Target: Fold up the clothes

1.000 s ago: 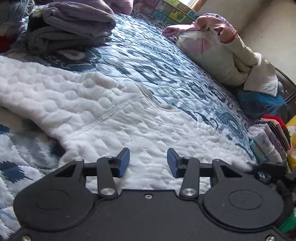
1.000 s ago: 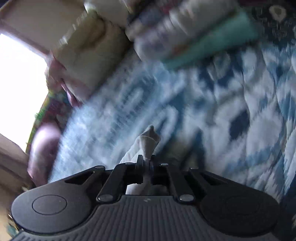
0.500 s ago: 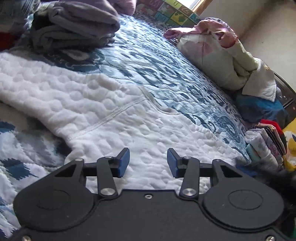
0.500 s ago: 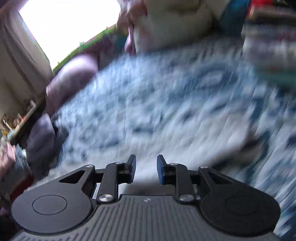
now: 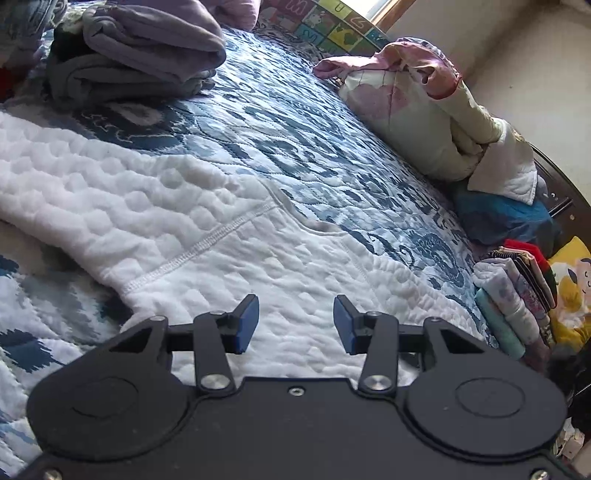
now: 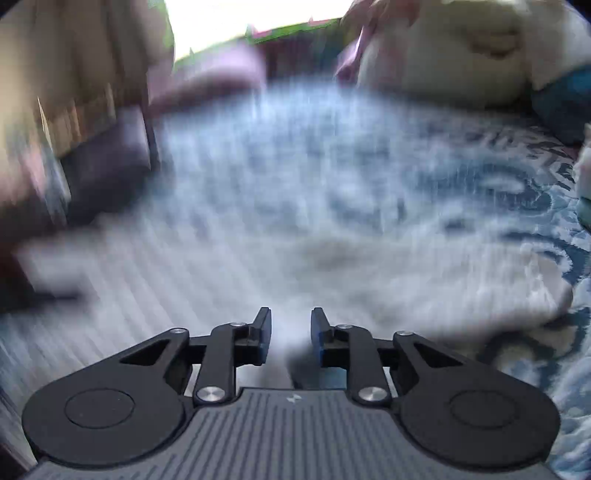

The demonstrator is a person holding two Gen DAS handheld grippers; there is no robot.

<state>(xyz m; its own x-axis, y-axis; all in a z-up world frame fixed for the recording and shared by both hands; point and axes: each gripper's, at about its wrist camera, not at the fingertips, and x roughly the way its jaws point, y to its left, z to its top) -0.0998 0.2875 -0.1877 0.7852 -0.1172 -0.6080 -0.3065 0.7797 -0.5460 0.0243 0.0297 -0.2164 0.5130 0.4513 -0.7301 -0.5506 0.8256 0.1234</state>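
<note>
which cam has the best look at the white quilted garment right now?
Left wrist. The white quilted garment lies sharp there, spread on the blue patterned bedspread, its stitched seam and bubbly texture clear. The right wrist view is motion-blurred: the garment shows only as a pale smear ahead of the right gripper, no detail.

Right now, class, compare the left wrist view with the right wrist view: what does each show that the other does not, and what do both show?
Left wrist only: the open left gripper, a sharp white garment with its seam, folded grey clothes, a stack of folded clothes. Right wrist only: the open, empty right gripper, a bright window, heavy blur. Both: the blue bedspread, the white garment, the bundled quilt.
</note>
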